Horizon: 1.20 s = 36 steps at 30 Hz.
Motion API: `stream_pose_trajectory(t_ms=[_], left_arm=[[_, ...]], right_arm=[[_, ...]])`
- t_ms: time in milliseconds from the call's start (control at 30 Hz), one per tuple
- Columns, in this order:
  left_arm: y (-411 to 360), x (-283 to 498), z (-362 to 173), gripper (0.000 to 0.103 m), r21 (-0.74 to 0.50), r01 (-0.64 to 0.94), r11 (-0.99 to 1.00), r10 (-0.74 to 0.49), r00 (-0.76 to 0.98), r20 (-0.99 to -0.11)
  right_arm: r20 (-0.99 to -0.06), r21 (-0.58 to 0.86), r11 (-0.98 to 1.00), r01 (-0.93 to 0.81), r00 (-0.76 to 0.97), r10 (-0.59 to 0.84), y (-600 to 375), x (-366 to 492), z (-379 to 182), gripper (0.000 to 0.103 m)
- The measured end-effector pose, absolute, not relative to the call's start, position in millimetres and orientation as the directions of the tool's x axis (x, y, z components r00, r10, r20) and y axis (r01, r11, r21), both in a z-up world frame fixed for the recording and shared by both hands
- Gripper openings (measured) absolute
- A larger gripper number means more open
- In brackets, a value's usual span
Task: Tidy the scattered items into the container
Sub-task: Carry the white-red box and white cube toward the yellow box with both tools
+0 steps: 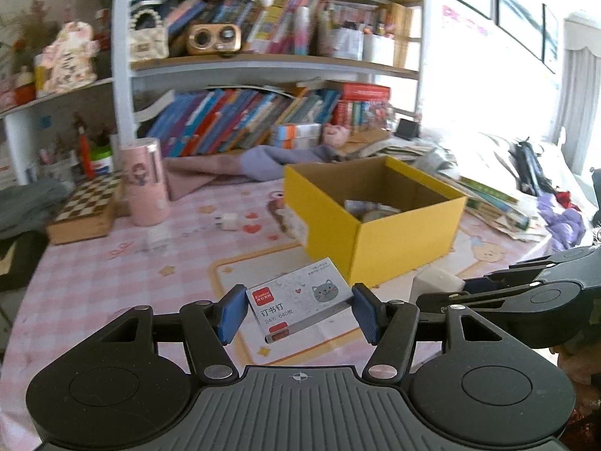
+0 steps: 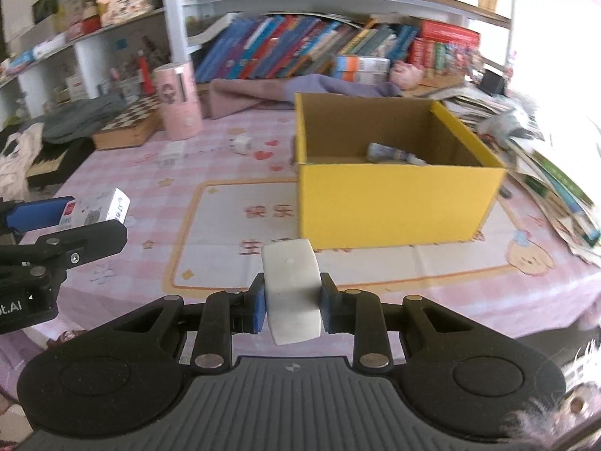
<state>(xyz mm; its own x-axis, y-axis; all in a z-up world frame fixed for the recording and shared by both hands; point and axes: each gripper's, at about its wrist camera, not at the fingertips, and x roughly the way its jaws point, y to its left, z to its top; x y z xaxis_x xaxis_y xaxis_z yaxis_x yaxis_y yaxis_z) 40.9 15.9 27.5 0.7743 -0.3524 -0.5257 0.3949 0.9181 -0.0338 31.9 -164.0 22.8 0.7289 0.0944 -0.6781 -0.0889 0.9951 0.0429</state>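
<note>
Carrying one item in each gripper, the person has both loads lifted off the pink checked tablecloth [image 2: 112, 158] and pointed toward the open yellow cardboard box [image 2: 394, 203] — the container for this tidy-up. The left gripper [image 1: 298, 310] has its blue pads clamped on the short ends of a small grey-white staple box with a cartoon cat and a red label [image 1: 300, 302]; the jaws stand partly apart only because the box fills the gap. The right gripper [image 2: 293, 306] is closed hard on a plain white rectangular block, perhaps an eraser or soap bar [image 2: 292, 293], which sticks out forward between the pads.

The step in hand looks like the transport leg: both items are gripped and held short of the yellow box's near wall, not yet over its opening. Inside it, a crumpled tube-like item [image 2: 394, 154] already lies on the floor, so earlier drops seem done.

Next, each gripper needs to travel forward and rise enough to clear the near rim, then part its jaws over the open interior. The two grippers sit close side by side — the left one shows at the edge of the right wrist view — so going one at a time would avoid a knock. A small white cube-shaped charger [image 1: 229, 221] lies on the cloth near the tall pink cylindrical tumbler [image 1: 144, 184], probably left for a later pass.
</note>
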Motion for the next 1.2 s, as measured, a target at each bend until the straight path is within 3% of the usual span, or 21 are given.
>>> stream_pose_trajectory(t_ms=[733,1200], left_arm=[[-68,63,20,0.060,-0.042,0.592,0.805,-0.510,0.654,-0.558],[-114,77,25,0.060,-0.015,0.657,0.754,-0.564,0.636,-0.526]], right_arm=[[-0.707,0.059,0.993,0.104,0.707,-0.032,-245,28,16,0.026],[-0.701,0.057,0.984,0.172,0.708,-0.083,-290,40,19,0.026]])
